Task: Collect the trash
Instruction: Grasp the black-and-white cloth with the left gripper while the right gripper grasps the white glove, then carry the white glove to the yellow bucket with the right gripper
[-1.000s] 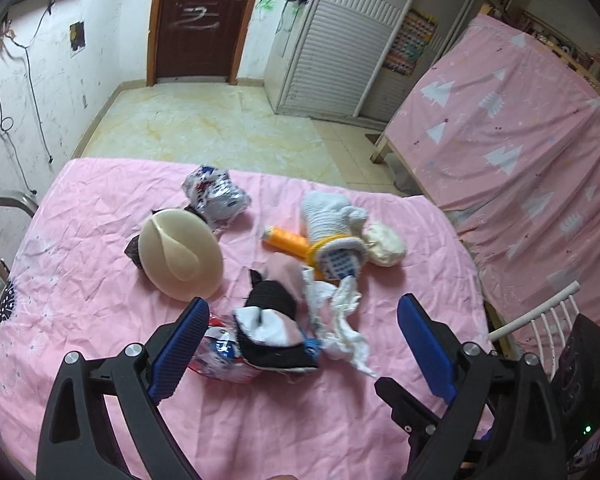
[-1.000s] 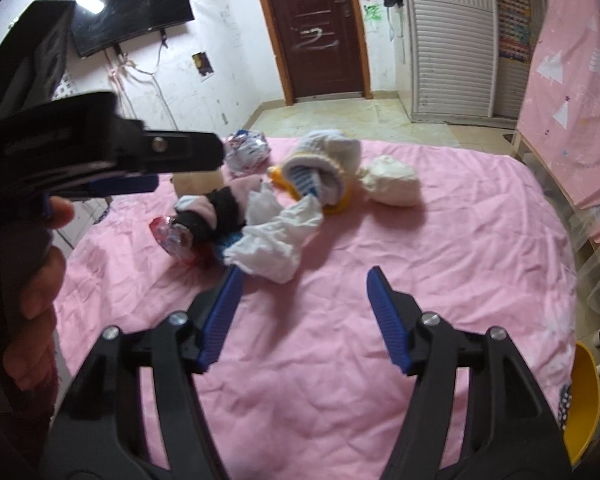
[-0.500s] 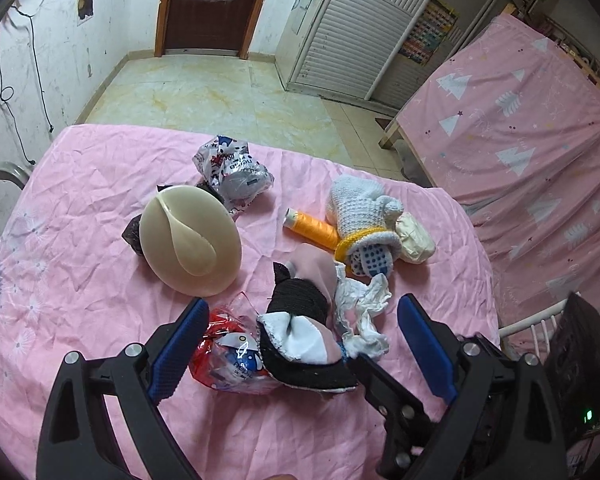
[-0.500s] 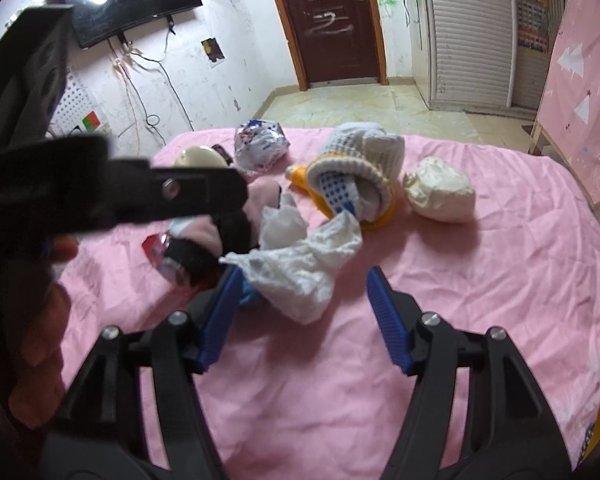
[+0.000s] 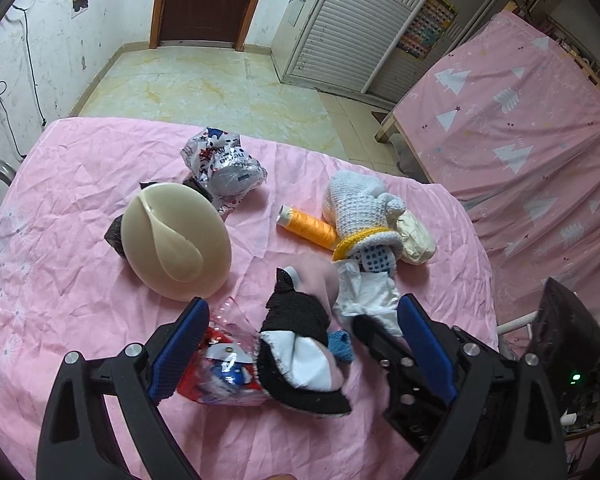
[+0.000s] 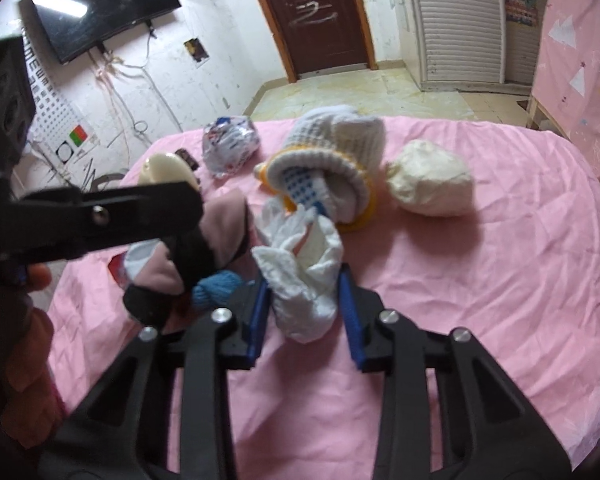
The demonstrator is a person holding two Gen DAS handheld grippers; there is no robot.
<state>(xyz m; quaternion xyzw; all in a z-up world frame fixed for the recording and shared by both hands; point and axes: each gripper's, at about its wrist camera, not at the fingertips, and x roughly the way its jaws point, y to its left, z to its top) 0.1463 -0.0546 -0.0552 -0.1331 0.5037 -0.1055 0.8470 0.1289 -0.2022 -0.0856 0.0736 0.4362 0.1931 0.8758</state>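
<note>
On the pink table [image 6: 480, 300], the right gripper [image 6: 304, 304] straddles a crumpled white tissue [image 6: 300, 276]; its jaws are closing, with the tissue between the blue pads [image 6: 350, 312], which appear to meet its sides. The left gripper [image 5: 300, 340] stands wide open over a red wrapper [image 5: 220, 368] and a black-and-pink sock [image 5: 300, 356], gripping nothing; the wrapper lies against its left pad.

The step in hand appears to be the pick of the tissue. To do it well, the jaws should close fully on the thick middle of the wad, not on a loose corner, since soft paper compresses and may slip or tear. The lift should go straight up, because the tissue touches the sock, a blue yarn scrap [image 6: 216, 284] and the cuff of a knitted glove [image 6: 332, 160]; a sideways drag could pull these along. The left gripper sits close beside the right, so the two need to keep apart during the lift.

Other items on the table: a cream bowl [image 5: 176, 240], an orange spool [image 5: 308, 226], a foil bag [image 5: 224, 168] and a beige wad [image 6: 430, 178].

Writing: the foil bag and red wrapper carry print too crumpled to read. The door [image 6: 312, 12] bears a white chalk scrawl resembling a "2". No brand is legible.
</note>
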